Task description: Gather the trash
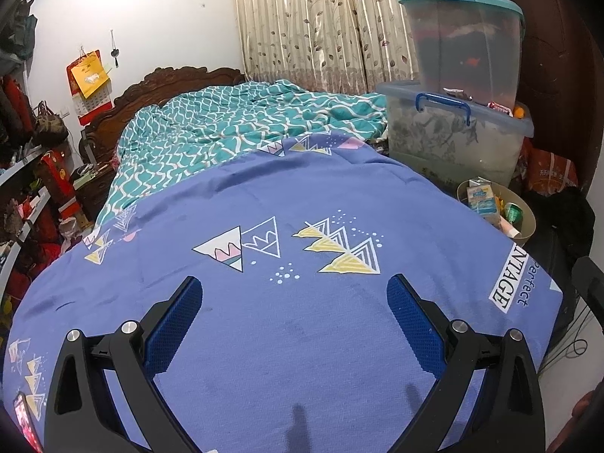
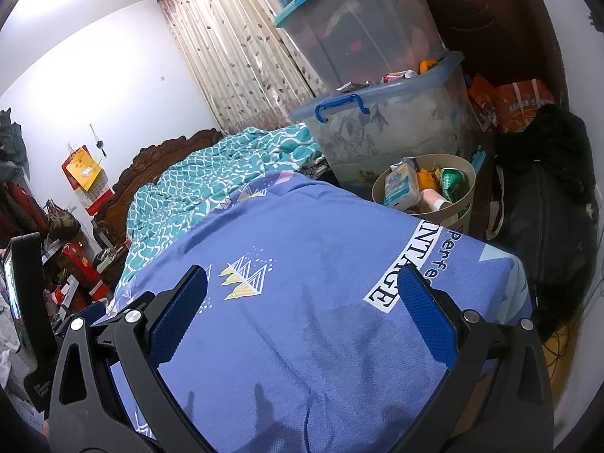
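Hovering over blue patterned bedsheet point(image 1: 264, 196), both claws spread apart, gripping nothing.
Sitting beside stacked translucent plastic bins point(image 2: 385, 120): round beige wastebasket point(image 2: 466, 204), holding wrappers.

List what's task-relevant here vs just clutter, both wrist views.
Job:
- bin beside the bed, holding trash
- carton, green wrapper and tube inside it
- left gripper and right gripper, both open, empty

Lying about:
- blue blanket, teal quilt
- stacked storage boxes
- curtain
- wall calendar
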